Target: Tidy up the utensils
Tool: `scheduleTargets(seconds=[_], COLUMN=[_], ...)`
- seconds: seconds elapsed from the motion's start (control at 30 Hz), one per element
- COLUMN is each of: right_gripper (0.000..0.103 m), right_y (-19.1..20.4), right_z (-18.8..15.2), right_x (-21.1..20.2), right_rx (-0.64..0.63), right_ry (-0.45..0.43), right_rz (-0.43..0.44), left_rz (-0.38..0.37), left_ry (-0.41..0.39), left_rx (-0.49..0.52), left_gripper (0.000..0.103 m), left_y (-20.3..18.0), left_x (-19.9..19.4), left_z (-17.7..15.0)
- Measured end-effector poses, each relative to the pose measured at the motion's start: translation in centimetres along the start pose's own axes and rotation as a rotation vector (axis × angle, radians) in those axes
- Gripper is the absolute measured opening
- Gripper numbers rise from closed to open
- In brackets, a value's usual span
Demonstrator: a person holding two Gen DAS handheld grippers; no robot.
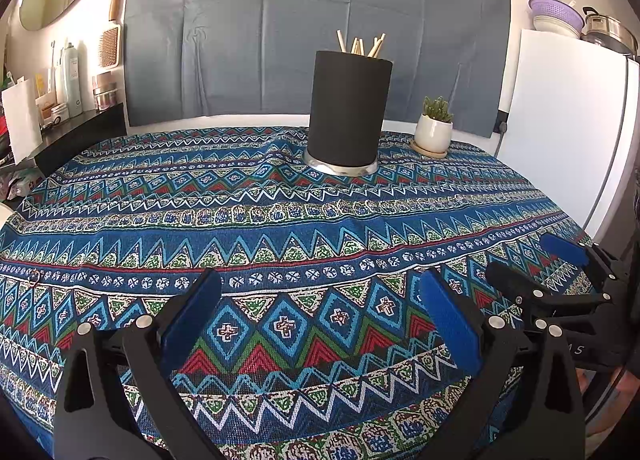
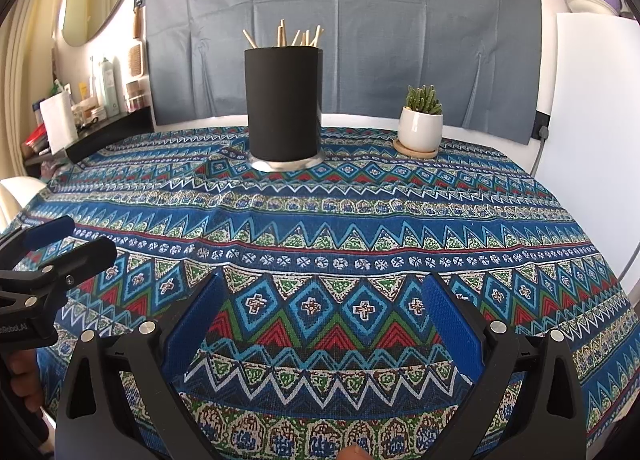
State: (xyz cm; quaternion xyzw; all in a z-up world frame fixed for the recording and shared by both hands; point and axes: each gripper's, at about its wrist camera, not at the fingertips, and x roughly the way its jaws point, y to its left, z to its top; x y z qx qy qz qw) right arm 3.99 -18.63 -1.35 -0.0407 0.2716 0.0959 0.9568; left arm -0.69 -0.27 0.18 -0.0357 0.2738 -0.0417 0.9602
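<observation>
A black cylindrical utensil holder (image 1: pixel 347 112) on a silver base stands at the far middle of the table, also in the right wrist view (image 2: pixel 283 104). Several wooden chopstick ends (image 1: pixel 362 44) stick out of its top, seen too in the right wrist view (image 2: pixel 298 35). My left gripper (image 1: pixel 320 288) is open and empty above the near part of the patterned tablecloth (image 1: pixel 280 220). My right gripper (image 2: pixel 322 290) is open and empty beside it, and shows at the right edge of the left wrist view (image 1: pixel 536 260). The left gripper appears at the left edge of the right wrist view (image 2: pixel 76 240).
A small succulent in a white pot (image 1: pixel 434 132) sits on a wooden coaster at the far right of the table (image 2: pixel 421 124). A white fridge (image 1: pixel 568 120) stands to the right. A dark shelf with bottles and jars (image 1: pixel 72 100) is at the left.
</observation>
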Motion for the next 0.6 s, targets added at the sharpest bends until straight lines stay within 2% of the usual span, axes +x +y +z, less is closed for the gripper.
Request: scheduleTargets(seconds=[0.6], right_gripper=[0.095], right_y=[0.0], right_z=[0.02], right_x=[-0.02], right_rx=[0.0], right_ry=[0.0], right_rz=[0.0], left_rz=[0.001], left_ry=[0.01], left_rx=[-0.024], left_gripper=[0.097], left_y=[0.38], left_x=[0.22], left_z=[0.17])
